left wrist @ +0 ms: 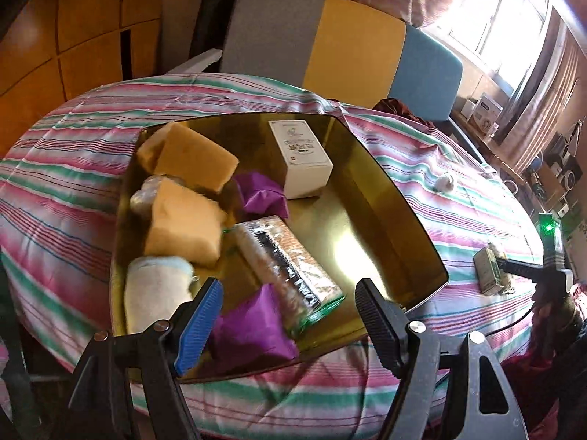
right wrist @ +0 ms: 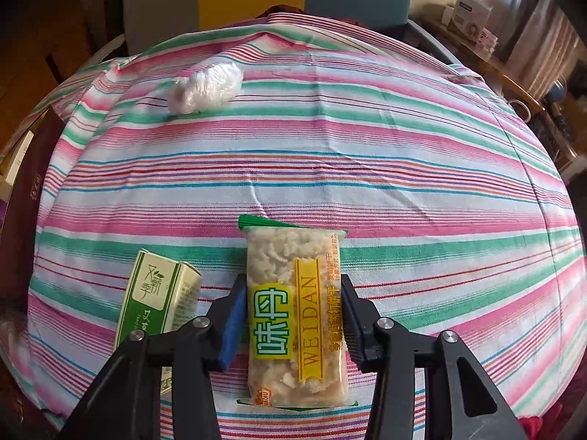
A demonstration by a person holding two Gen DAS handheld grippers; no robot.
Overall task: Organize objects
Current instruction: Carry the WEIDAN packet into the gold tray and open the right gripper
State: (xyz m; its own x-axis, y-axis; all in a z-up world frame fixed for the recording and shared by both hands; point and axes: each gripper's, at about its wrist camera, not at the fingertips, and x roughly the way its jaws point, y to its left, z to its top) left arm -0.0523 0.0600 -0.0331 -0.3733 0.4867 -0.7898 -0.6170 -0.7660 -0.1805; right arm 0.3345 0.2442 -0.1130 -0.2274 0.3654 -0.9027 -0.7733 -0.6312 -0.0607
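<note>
Right gripper [right wrist: 291,321]: fingers set either side of the WEIDAN snack bar [right wrist: 295,313], contact uncertain (small gaps show); green carton [right wrist: 157,297] just left of them. Left gripper [left wrist: 290,321]: spread wide, nothing held, gold tray [left wrist: 385,220] directly ahead.

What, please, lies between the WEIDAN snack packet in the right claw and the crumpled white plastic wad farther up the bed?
Nothing: the right wrist view shows only bare striped bedsheet between the clear WEIDAN snack packet and the white plastic wad.
</note>
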